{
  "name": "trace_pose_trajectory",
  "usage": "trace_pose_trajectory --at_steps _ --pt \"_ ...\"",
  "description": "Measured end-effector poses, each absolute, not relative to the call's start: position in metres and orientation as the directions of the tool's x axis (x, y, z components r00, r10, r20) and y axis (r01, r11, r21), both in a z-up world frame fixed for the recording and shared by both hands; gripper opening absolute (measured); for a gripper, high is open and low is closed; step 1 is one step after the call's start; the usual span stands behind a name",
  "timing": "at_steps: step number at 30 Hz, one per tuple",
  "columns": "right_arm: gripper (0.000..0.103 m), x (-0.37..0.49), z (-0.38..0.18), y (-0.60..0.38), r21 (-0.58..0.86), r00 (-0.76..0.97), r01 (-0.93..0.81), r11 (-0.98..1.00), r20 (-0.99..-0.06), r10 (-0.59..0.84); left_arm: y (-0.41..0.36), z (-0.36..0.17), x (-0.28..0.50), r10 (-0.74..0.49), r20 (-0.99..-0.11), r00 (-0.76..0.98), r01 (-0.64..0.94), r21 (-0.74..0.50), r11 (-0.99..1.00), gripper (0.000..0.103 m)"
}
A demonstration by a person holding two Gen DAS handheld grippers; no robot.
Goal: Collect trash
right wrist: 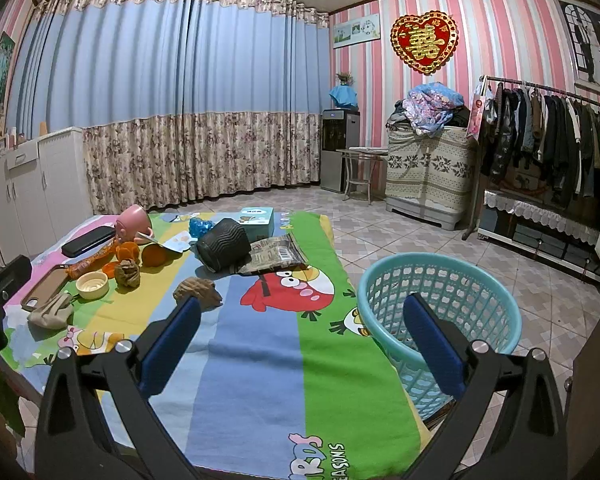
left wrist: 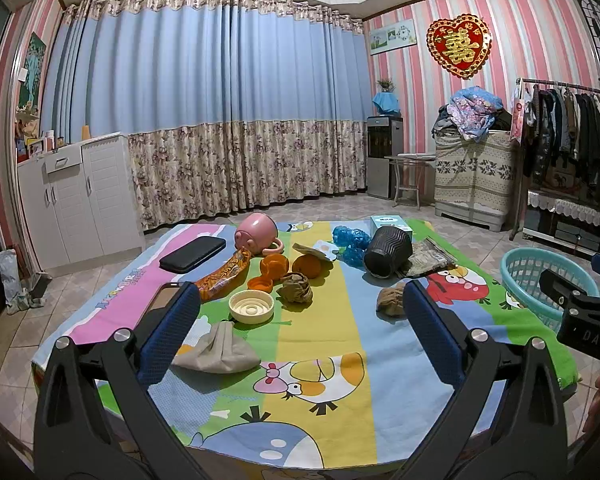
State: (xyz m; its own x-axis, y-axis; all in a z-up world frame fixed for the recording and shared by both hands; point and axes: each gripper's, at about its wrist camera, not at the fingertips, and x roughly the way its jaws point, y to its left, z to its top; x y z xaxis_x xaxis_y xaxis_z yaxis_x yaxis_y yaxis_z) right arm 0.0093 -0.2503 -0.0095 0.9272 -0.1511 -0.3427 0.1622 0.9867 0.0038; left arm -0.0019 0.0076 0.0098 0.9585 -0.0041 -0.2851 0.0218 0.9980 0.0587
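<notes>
Trash: crumpled brown paper ball point(right wrist: 198, 290) on desk point(right wrist: 260, 360), near left finger of right claw point(right wrist: 300, 344) | both claws spread wide, empty | left claw point(left wrist: 300, 328) above desk | basket point(right wrist: 440, 280) beside desk

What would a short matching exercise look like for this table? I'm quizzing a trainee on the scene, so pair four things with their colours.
Things:
1. cup on its side
2. basket beside the table
3. ribbed pot on its side
4. round lid

Colours:
A. cream
B. black
C. pink
D. teal

Pairs: 1-C, 2-D, 3-B, 4-A
</notes>
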Motion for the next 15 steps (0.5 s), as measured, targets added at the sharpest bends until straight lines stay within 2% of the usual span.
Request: trace_pose_trajectory --at_steps 15 --pt "0.099 0.0094 -0.0093 -0.2510 0.003 0.927 0.161 0.987 -0.344 -0.150 0.0082 0.0096 -0.0020 -0.004 -0.286 0.958 0.022 0.059 0.998 0.098"
